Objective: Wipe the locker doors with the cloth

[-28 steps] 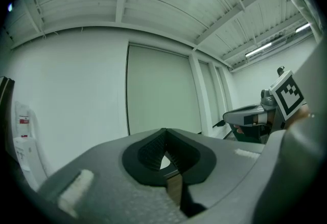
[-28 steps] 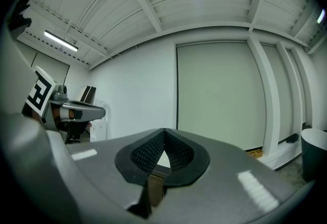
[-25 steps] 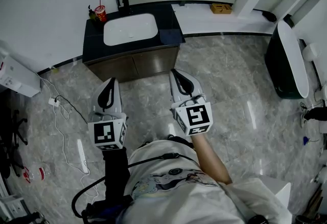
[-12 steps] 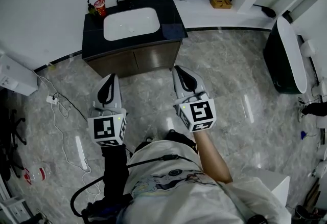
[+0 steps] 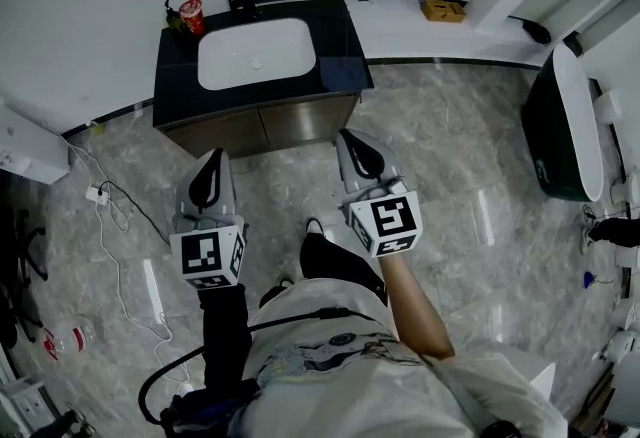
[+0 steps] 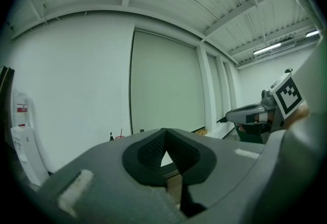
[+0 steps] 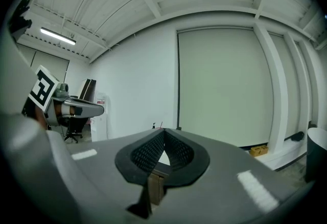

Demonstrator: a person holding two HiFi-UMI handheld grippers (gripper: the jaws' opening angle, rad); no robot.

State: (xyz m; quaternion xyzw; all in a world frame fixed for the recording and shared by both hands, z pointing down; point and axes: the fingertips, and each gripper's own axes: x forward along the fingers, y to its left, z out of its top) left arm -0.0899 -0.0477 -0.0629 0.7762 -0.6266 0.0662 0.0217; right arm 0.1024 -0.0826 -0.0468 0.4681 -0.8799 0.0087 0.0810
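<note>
Left gripper (image 5: 212,158) nearer the vanity (image 5: 338,34) — red cup (image 5: 191,19) holds a straw.

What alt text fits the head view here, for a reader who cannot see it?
Seen from above, a person holds the left claw and the right claw, both shut and empty, above a grey marble floor. They point toward a dark vanity with a white basin.

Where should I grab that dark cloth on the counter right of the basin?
Probably pinch the dark cloth by its front edge, from above on the cabinet-door side: it lies flat on the counter, and that edge is nearest you.
</note>
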